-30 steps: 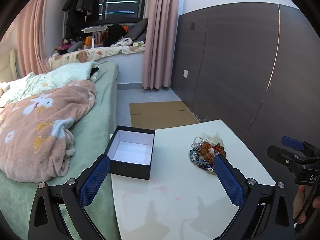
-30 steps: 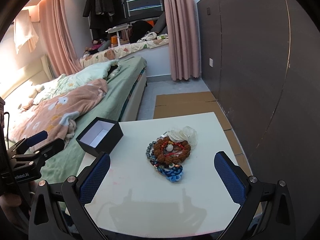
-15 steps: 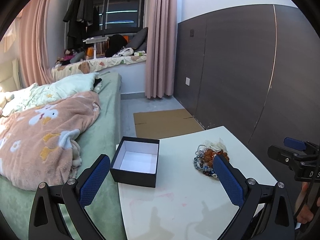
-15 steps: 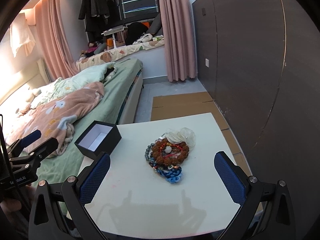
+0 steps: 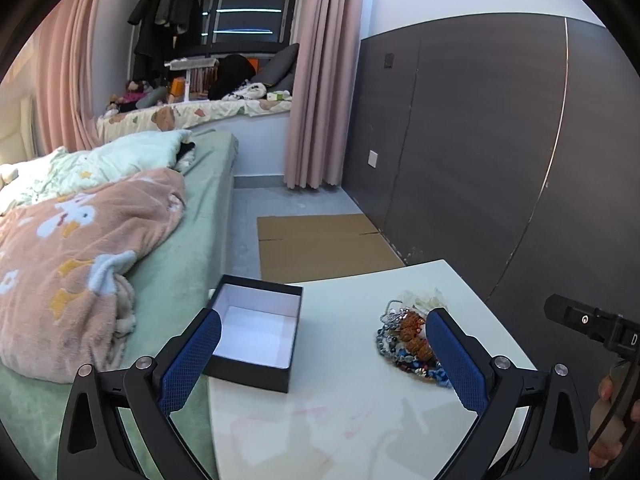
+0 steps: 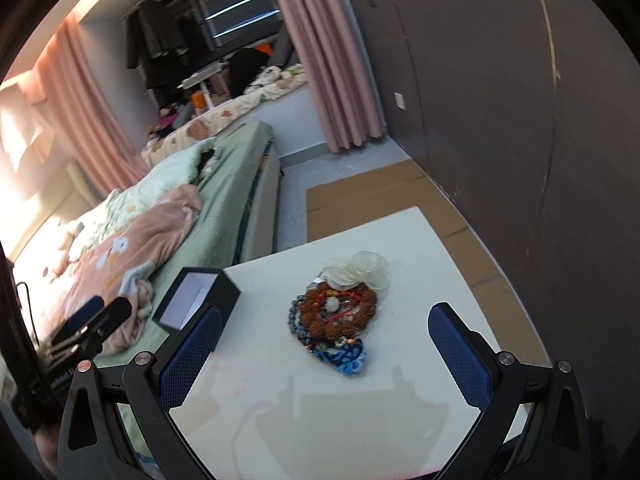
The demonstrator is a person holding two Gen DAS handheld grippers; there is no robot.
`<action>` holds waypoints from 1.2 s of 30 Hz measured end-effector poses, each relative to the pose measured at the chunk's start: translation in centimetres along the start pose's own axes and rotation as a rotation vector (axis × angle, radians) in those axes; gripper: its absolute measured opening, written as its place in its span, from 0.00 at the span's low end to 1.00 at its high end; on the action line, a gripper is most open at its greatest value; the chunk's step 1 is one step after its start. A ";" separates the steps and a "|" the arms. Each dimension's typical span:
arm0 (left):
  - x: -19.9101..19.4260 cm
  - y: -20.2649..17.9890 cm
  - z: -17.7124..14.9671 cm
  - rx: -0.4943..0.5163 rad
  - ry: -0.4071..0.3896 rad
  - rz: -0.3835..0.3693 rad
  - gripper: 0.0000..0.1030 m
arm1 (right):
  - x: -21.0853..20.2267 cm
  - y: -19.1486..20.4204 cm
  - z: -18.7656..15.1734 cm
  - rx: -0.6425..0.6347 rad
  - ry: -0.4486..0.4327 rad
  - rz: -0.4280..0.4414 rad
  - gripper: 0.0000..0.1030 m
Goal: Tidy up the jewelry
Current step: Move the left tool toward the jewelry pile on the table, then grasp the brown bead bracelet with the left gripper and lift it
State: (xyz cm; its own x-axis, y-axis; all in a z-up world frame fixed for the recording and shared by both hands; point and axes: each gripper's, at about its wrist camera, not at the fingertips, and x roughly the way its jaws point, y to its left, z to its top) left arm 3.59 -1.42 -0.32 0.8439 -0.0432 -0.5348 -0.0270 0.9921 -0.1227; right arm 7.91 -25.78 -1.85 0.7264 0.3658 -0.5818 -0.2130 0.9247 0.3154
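Note:
A pile of jewelry [image 6: 338,314] lies on the white table [image 6: 320,408]: a brown bead bracelet on top, blue and grey beads beneath, a white translucent piece at the far side. The pile also shows in the left wrist view [image 5: 404,340], partly behind the right finger. An open black box with a white inside [image 5: 256,332] stands at the table's left edge; it also shows in the right wrist view [image 6: 196,298]. My left gripper [image 5: 320,356] is open and empty above the near table. My right gripper [image 6: 324,356] is open and empty, just short of the pile.
A bed [image 5: 100,240] with a pink blanket runs along the table's left side. Flat cardboard [image 5: 320,240] lies on the floor beyond the table. A dark panelled wall [image 5: 480,140] stands to the right. The other gripper shows at the right edge [image 5: 588,324].
The left view has shifted so the box and pile sit lower and nearer. The right gripper has tilted and moved closer to the pile. Both stay open.

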 end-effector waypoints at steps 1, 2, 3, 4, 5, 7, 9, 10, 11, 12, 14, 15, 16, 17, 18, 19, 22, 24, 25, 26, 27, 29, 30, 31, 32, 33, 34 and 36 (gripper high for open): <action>0.4 -0.2 0.1 0.001 0.005 -0.005 0.98 | 0.2 -0.5 0.2 0.012 -0.008 0.000 1.00; 0.9 -0.4 0.1 0.001 0.010 -0.009 0.97 | 0.5 -0.7 0.2 0.023 -0.003 -0.008 1.00; 1.5 -0.7 0.1 0.003 0.018 -0.018 0.95 | 0.8 -1.0 0.4 0.047 0.008 -0.004 1.00; 1.9 -1.0 0.1 0.006 0.024 -0.026 0.94 | 1.0 -1.3 0.7 0.063 0.003 0.008 1.00; 2.5 -1.4 0.1 0.009 0.034 -0.036 0.93 | 1.3 -1.7 0.8 0.078 0.001 0.017 1.00; 3.7 -2.1 0.1 0.012 0.056 -0.058 0.88 | 2.0 -2.3 1.0 0.103 0.017 0.005 1.00; 4.7 -2.7 -0.1 0.023 0.074 -0.077 0.82 | 3.0 -3.4 1.2 0.163 0.045 0.011 0.98; 5.0 -3.0 -0.1 0.027 0.079 -0.082 0.81 | 3.3 -3.8 1.2 0.181 0.053 0.014 0.97; 5.5 -3.5 -0.2 0.036 0.090 -0.097 0.80 | 3.7 -4.4 1.3 0.215 0.065 0.020 0.96; 6.0 -3.8 -0.2 0.042 0.098 -0.109 0.77 | 4.1 -4.9 1.3 0.242 0.076 0.023 0.96; 6.8 -4.5 -0.3 0.054 0.112 -0.125 0.73 | 4.6 -5.5 1.4 0.270 0.091 0.020 0.92; 7.1 -4.8 -0.4 0.060 0.118 -0.131 0.71 | 4.8 -5.7 1.4 0.281 0.098 0.019 0.92; 7.5 -5.0 -0.5 0.063 0.125 -0.136 0.70 | 5.0 -6.0 1.6 0.295 0.100 0.019 0.92; 8.0 -5.2 -0.5 0.064 0.135 -0.144 0.67 | 5.2 -6.2 1.7 0.306 0.100 0.017 0.91; 8.6 -5.4 -0.6 0.060 0.151 -0.157 0.64 | 5.2 -6.3 1.8 0.313 0.102 0.015 0.91; 9.0 -5.5 -0.6 0.057 0.158 -0.162 0.62 | 5.3 -6.5 1.8 0.320 0.102 0.009 0.91; 10.4 -6.2 -1.0 0.050 0.194 -0.187 0.57 | 5.9 -7.1 1.7 0.345 0.118 -0.003 0.91; 11.0 -6.5 -1.2 0.054 0.212 -0.194 0.55 | 6.1 -7.3 1.4 0.366 0.134 0.003 0.91; 11.3 -6.7 -1.3 0.057 0.221 -0.197 0.54 | 6.4 -7.6 1.3 0.384 0.143 0.010 0.91; 11.8 -7.0 -1.6 0.064 0.236 -0.199 0.52 | 6.4 -7.9 1.2 0.394 0.147 0.014 0.91; 12.0 -7.1 -1.7 0.067 0.244 -0.200 0.50 | 6.5 -8.0 1.2 0.403 0.153 0.017 0.91; 12.7 -7.3 -2.0 0.066 0.259 -0.198 0.48 | 6.7 -8.3 1.1 0.414 0.159 0.021 0.91; 13.1 -7.3 -2.2 0.061 0.268 -0.200 0.46 | 6.8 -8.4 1.1 0.418 0.159 0.020 0.90; 13.5 -7.3 -2.3 0.053 0.277 -0.200 0.46 | 6.9 -8.4 1.1 0.416 0.159 0.018 0.89; 13.9 -7.2 -2.5 0.042 0.286 -0.203 0.45 | 7.2 -8.3 1.1 0.408 0.161 0.015 0.89; 14.3 -7.2 -2.5 0.033 0.292 -0.205 0.45 | 7.7 -8.3 1.2 0.399 0.170 0.011 0.89; 14.7 -7.0 -2.6 0.024 0.299 -0.203 0.45 | 8.0 -8.3 1.2 0.395 0.178 0.010 0.89; 15.3 -7.0 -2.8 0.008 0.311 -0.199 0.42 | 9.0 -8.3 1.1 0.394 0.203 0.021 0.87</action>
State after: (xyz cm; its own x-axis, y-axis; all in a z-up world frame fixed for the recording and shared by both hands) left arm 15.24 -9.34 -10.00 0.6290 -0.2677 -0.7299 0.1263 0.9615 -0.2438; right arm 16.94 -30.28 -8.96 0.5730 0.4339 -0.6953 0.0675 0.8205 0.5677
